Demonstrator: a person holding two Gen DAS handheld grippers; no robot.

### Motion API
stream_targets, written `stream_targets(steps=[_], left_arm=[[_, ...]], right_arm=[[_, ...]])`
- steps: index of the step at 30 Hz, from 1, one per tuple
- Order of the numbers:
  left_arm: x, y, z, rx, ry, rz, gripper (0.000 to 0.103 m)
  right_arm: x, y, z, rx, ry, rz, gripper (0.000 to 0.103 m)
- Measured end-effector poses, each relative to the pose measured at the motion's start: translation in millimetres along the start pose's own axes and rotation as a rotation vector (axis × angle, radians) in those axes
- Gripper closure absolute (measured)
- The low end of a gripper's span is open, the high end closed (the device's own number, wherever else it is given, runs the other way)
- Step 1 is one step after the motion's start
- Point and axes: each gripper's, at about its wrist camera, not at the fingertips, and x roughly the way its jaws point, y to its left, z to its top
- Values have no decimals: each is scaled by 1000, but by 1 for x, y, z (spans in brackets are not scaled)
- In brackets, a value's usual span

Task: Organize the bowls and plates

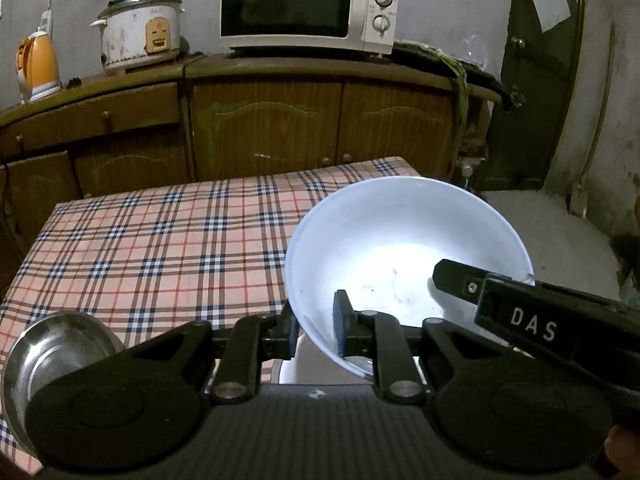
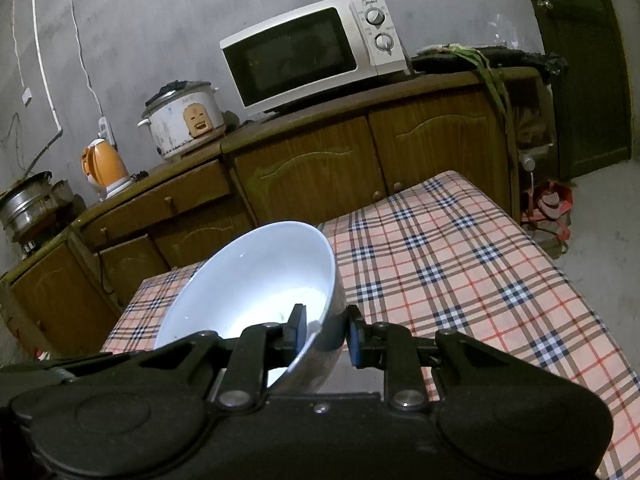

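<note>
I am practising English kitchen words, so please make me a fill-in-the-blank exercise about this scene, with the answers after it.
1. The left tool and the right tool both grip the rim of one ___ bowl.
2. On the cabinet, the rice cooker stands between the microwave and the orange ___.
3. The microwave has ___ round knobs.
Answers: white; kettle; two.
</note>
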Motion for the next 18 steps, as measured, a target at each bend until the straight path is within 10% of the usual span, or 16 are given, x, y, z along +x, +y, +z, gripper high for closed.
stream_targets(steps=[18], left_arm=[[31, 8, -33, 12, 117, -3, 84]], right_arm=[[29, -14, -41, 27, 117, -17, 75]])
